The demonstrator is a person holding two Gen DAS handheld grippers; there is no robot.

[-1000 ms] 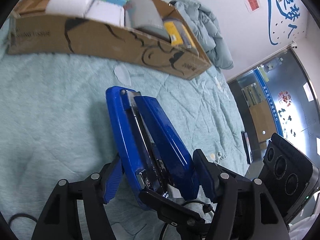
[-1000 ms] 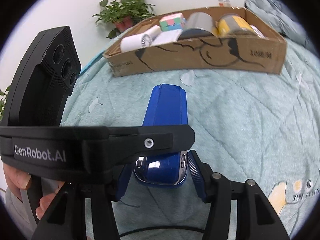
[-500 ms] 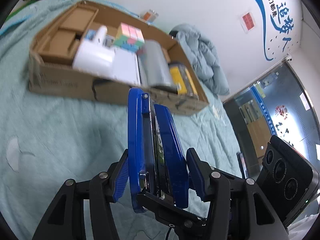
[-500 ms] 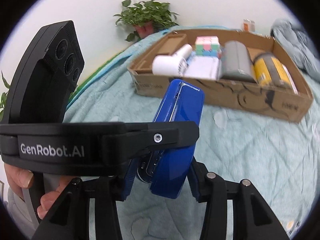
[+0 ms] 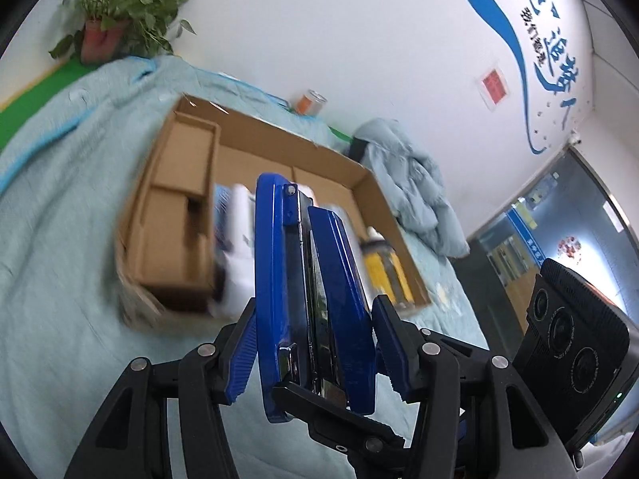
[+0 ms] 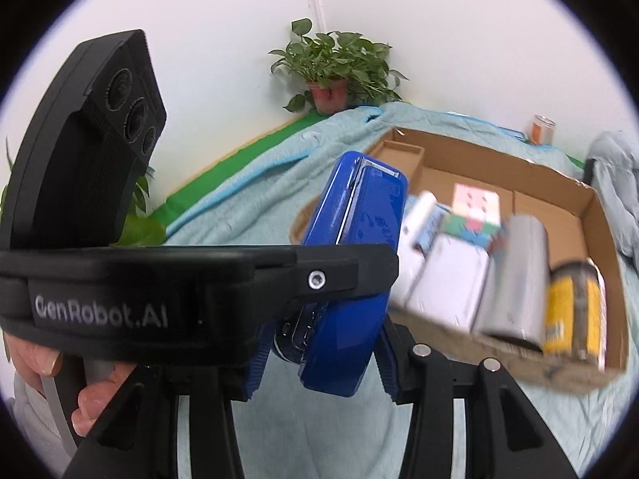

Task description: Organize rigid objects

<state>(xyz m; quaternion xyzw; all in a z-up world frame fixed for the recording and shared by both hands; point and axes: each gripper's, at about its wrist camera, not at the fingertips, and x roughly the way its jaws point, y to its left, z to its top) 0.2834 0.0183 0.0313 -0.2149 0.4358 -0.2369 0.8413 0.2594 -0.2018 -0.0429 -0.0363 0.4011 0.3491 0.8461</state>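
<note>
A blue stapler (image 5: 315,291) is clamped on its two sides between the blue pads of my left gripper (image 5: 313,343), which is shut on it and holds it in the air, nose toward the cardboard box (image 5: 263,147). In the right wrist view the same stapler (image 6: 351,279) also sits between the pads of my right gripper (image 6: 319,355), with the left gripper's black body (image 6: 199,283) crossing in front. The box (image 6: 599,215) holds a white roll (image 6: 415,219), a pastel cube (image 6: 475,211), a grey cylinder (image 6: 515,275) and a yellow can (image 6: 571,311).
The box lies on a light teal quilt (image 5: 60,239). A potted plant (image 6: 335,68) stands in the far corner. A crumpled grey-blue cloth (image 5: 411,187) lies right of the box. An orange can (image 5: 309,101) stands by the wall behind it.
Both grippers have risen with the stapler and moved closer to the box. The view now looks down into the box from above its near wall.
</note>
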